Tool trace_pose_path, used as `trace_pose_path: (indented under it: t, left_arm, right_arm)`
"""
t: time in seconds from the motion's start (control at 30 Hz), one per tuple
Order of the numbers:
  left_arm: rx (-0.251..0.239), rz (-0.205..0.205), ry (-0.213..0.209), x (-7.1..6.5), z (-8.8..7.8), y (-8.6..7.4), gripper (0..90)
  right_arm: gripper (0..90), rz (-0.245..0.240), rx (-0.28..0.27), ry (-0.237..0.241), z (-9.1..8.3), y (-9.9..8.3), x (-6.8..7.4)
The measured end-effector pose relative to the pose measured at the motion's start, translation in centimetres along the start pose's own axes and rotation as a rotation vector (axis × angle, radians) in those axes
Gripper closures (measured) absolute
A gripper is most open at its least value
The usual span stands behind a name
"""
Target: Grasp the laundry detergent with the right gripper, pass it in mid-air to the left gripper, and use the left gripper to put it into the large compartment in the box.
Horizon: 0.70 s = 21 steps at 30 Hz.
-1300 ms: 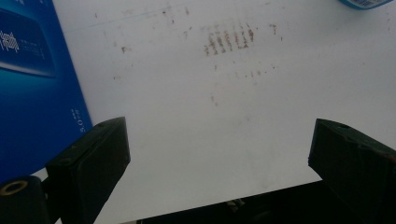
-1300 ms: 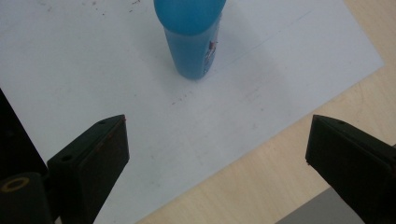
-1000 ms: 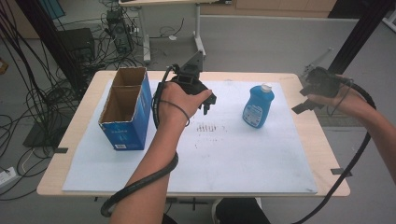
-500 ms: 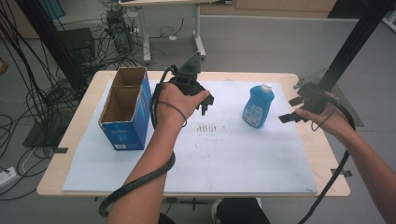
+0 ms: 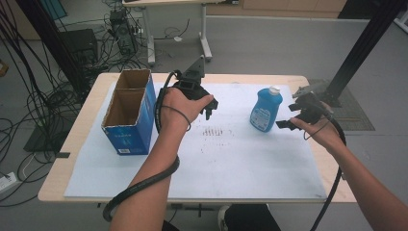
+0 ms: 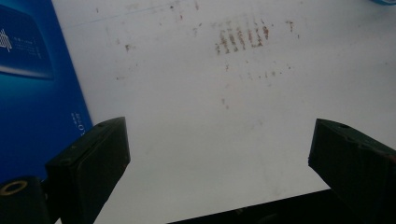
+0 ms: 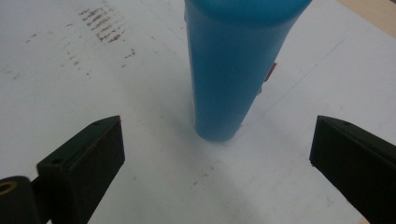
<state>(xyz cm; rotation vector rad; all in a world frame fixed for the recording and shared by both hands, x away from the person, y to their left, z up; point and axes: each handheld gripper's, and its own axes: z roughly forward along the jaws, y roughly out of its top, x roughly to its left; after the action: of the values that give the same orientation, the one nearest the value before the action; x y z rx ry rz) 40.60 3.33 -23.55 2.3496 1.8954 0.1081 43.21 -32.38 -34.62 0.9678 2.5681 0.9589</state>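
Right gripper sits just right of the blue bottle, jaws spread wide and nothing between them; they've just been opening a bit further. Bottle stands upright on the white sheet, right-centre of the table, not touched by either pad. In the right gripper view the bottle is dead ahead between the jaw lines but beyond the tips; its top is cut off by the frame, so cap and label can't be read there.

Left gripper hovers mid-table beside the blue cardboard box, jaws wide apart, empty. Left gripper view shows the box wall at the left edge, print too blurred to read, plus brown smudges on the sheet. Box has two open compartments; their insides are too dark to make out.
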Motion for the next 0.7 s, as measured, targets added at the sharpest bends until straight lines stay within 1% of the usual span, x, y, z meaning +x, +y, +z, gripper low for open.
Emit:
trace_pose_path:
  t: [0.07, 0.13, 0.17, 0.3, 0.33, 0.4, 0.5, 0.7]
  left_arm:
    - [0.000, 0.001, -0.001, 0.1, 0.1, 0.1, 5.8]
    - [0.001, 0.001, -0.001, 0.2, 0.1, 0.2, 5.8]
    - [-0.002, -0.004, -0.001, 0.2, 0.2, 0.2, 5.8]
    - [0.002, 0.000, -0.001, 0.3, 0.3, 0.3, 5.8]
    - [0.001, -0.003, -0.001, 0.3, 0.4, 0.3, 5.9]
    - [0.003, -0.003, -0.001, 0.4, 0.5, 0.3, 5.8]
    - [0.009, -0.004, 0.002, 0.5, 0.7, 0.3, 5.8]
    - [0.011, -0.003, 0.002, 0.5, 0.8, 0.5, 5.8]
  right_arm:
    - [2.9, 0.007, -0.014, 0.005, 0.4, 0.0, 0.0]
    - [2.8, 0.019, -0.049, 0.003, 0.7, 0.1, 0.1]
    - [3.0, 0.019, -0.056, 0.002, 0.9, 0.1, 0.1]
    - [3.1, 0.035, -0.081, -0.006, 1.5, 0.1, 0.1]
    - [3.5, 0.035, -0.098, -0.013, 1.8, 0.0, 0.1]
    - [3.4, 0.033, -0.103, -0.028, 2.1, -0.3, 0.2]
    - [3.3, 0.036, -0.108, -0.030, 2.8, -0.8, 0.3]
    - [3.0, 0.043, -0.151, -0.051, 4.0, -1.3, 0.4]
